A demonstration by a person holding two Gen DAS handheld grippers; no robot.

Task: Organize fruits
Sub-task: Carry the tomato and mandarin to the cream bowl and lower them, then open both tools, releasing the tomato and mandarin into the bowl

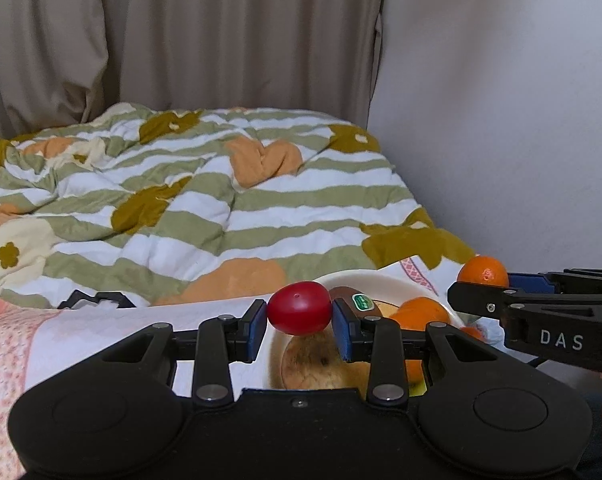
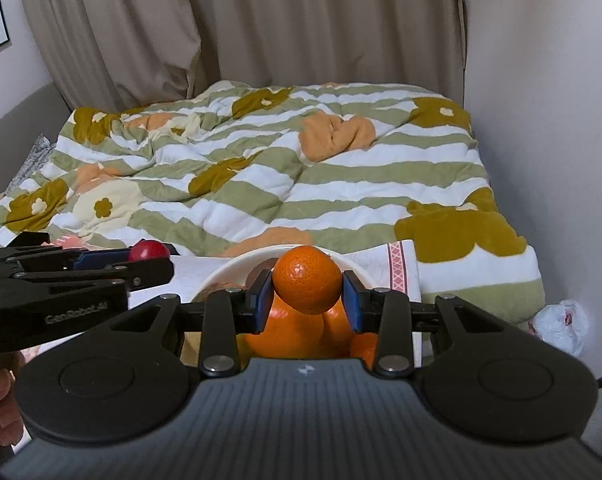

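On the left, our left gripper has its fingers clamped on a small red fruit, smooth and glossy like a cherry tomato or plum. It hangs above the near edge of a pale bowl that sits on a light patterned cloth over the bed. We judge this fruit light, thin-skinned and slippery, so we hold it across its widest part with only modest pressure, since a harder squeeze could split it or shoot it out sideways.

Inside the bowl we see a brownish round fruit, a kiwi with a green sticker and more oranges.

On the right, our right gripper grasps a mandarin between its blue fingers, lifted over the other oranges in the bowl. We expect the mandarin to be a bit heavier, with a dimpled, grippy peel that gives slightly. Holding it at the equator, as now, looks secure to us.
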